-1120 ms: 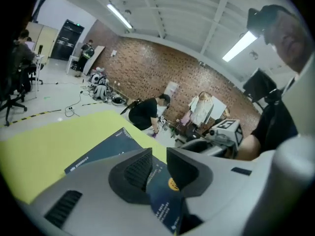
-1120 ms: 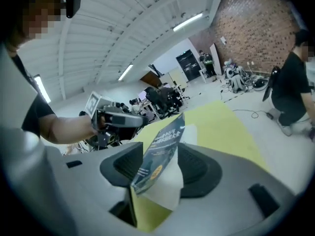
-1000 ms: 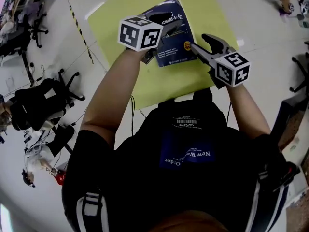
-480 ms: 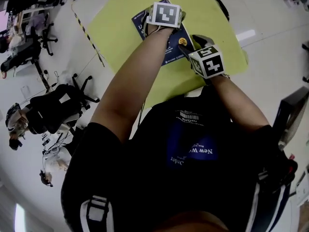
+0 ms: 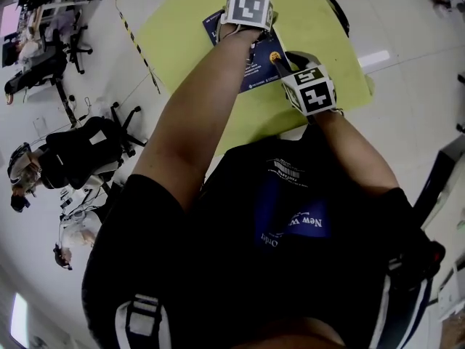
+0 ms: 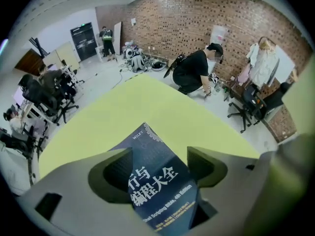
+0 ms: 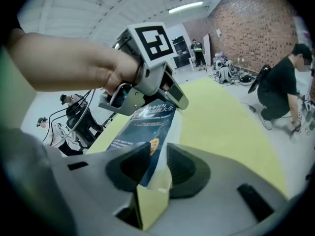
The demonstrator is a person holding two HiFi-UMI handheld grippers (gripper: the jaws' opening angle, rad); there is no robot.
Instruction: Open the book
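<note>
A dark blue paperback book (image 5: pixel 256 65) lies on the yellow-green table (image 5: pixel 320 27). My left gripper (image 5: pixel 243 31) points steeply down over the book's far half. In the left gripper view the cover (image 6: pixel 147 146) shows between its wide jaws (image 6: pixel 160 156), which are closing without the pads touching it. My right gripper (image 5: pixel 278 59) reaches in from the near right. Its jaws (image 7: pixel 158 154) are closing and pinch the book's near edge (image 7: pixel 142 127), cover on one pad and white page block on the other. The left gripper (image 7: pixel 172 100) hangs just beyond.
The table's near edge (image 5: pixel 290 126) is close against the person's body. Office chairs (image 5: pixel 94 144) and seated people stand on the floor at the left. Striped tape (image 5: pixel 138 42) runs along the floor. A person crouches (image 6: pixel 194 70) beyond the table by a brick wall.
A second ago the book was up off the table at the left gripper. Both grippers have sunk, the book now lies flat, and the right jaws have narrowed onto its edge.
</note>
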